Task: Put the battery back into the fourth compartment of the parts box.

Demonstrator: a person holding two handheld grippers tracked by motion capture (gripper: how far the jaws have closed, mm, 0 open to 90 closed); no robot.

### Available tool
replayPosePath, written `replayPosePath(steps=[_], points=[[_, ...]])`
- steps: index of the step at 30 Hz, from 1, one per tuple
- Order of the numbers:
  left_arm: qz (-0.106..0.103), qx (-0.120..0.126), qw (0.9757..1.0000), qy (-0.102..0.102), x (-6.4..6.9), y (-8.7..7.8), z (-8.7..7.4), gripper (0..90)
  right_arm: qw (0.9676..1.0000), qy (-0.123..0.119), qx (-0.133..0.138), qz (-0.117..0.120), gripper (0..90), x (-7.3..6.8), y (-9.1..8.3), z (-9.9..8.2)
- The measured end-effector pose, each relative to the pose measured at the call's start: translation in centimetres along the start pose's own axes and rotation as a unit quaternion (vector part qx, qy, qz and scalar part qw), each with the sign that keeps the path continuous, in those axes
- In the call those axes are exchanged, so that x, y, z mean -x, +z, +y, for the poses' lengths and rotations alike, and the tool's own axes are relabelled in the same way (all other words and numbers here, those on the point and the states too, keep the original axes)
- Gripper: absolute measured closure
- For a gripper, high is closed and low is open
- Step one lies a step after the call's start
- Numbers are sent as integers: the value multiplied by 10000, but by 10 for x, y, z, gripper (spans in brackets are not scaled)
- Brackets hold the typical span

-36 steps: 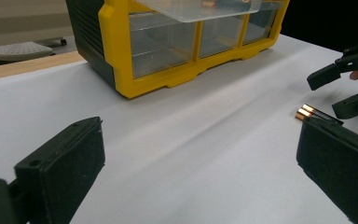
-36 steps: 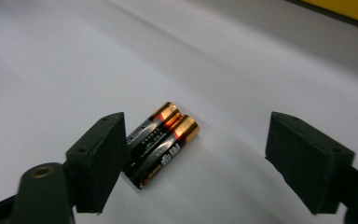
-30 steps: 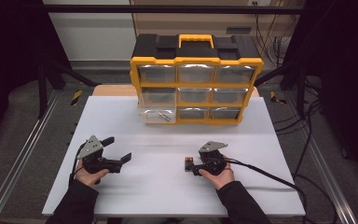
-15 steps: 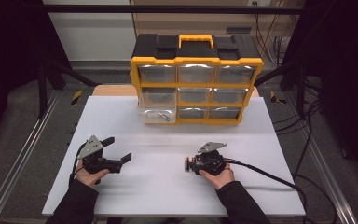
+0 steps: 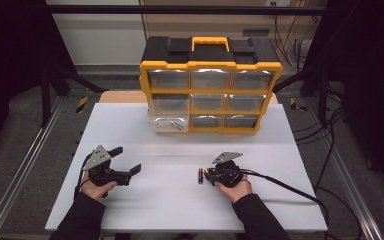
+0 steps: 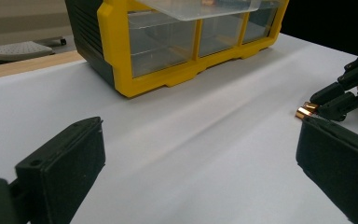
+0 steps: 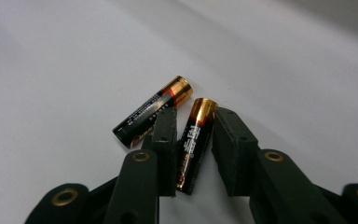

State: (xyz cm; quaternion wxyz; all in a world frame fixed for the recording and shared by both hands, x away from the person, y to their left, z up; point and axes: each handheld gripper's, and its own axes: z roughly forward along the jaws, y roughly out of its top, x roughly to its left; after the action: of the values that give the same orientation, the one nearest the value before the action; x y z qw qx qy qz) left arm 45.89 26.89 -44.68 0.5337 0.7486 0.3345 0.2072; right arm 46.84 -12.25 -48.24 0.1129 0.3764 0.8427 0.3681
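High view: white surface (image 5: 180, 210), yellow-and-black drawer organizer (image 5: 210, 85) at the far edge, its lower-left drawer (image 5: 169, 122) pulled out a bit. Left gripper (image 5: 126, 160) at near left, fingers spread wide, nothing between them. Right gripper (image 5: 205, 176) at near right, fingers pointing left onto a battery (image 5: 200, 175) lying on the surface.

Left gripper view: both black fingers (image 6: 60, 168) wide apart, only bare surface between them. Organizer ahead, upper left. At the right edge the right gripper's tips meet gold battery ends (image 6: 305, 110).

Right gripper view: two batteries on the surface. One battery (image 7: 195, 144) sits between the fingers (image 7: 165, 140), gold end pointing away; fingers have just been closing and hug both its sides. Second battery (image 7: 151, 112) lies just left, outside the grip, tilted, touching the left finger's outer side.
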Motion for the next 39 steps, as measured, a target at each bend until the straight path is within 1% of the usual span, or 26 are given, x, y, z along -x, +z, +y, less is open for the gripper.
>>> replayPosePath(steps=[4, 12, 15, 17, 23, 28, 34, 36, 39], points=[[-2, 2, 10000, 1, 0, 0, 0, 8, 10000, -29, -47, 16, 763, 1, -1, 0], [-4, 3, 10000, 5, 0, 0, 0, 9, 9999, -23, -91, 67, 769, 3, -1, 2], [-7, 3, 10000, 3, 0, 0, 0, 8, 10000, -42, -59, 55, 770, 4, -3, 3], [-8, 2, 10000, 3, 0, 0, 0, 8, 10000, -8, -15, 75, 770, 4, -5, 5], [-10, -5, 10000, 9, 0, 1, 0, 8, 9997, 21, 195, 109, 770, 7, -16, 10], [-9, -4, 10000, 6, 0, 1, 0, 9, 9989, 79, 433, 131, 770, 10, -28, 16], [-3, -20, 10000, 10, 0, 2, 0, 9, 9971, 148, 731, 132, 770, 17, -45, 25], [-3, -23, 10000, 16, 0, 2, 0, 9, 9965, 135, 812, 110, 770, 18, -51, 29], [-3, -13, 10000, 4, 0, 2, 0, 9, 9952, 165, 954, 149, 770, 18, -58, 37]])
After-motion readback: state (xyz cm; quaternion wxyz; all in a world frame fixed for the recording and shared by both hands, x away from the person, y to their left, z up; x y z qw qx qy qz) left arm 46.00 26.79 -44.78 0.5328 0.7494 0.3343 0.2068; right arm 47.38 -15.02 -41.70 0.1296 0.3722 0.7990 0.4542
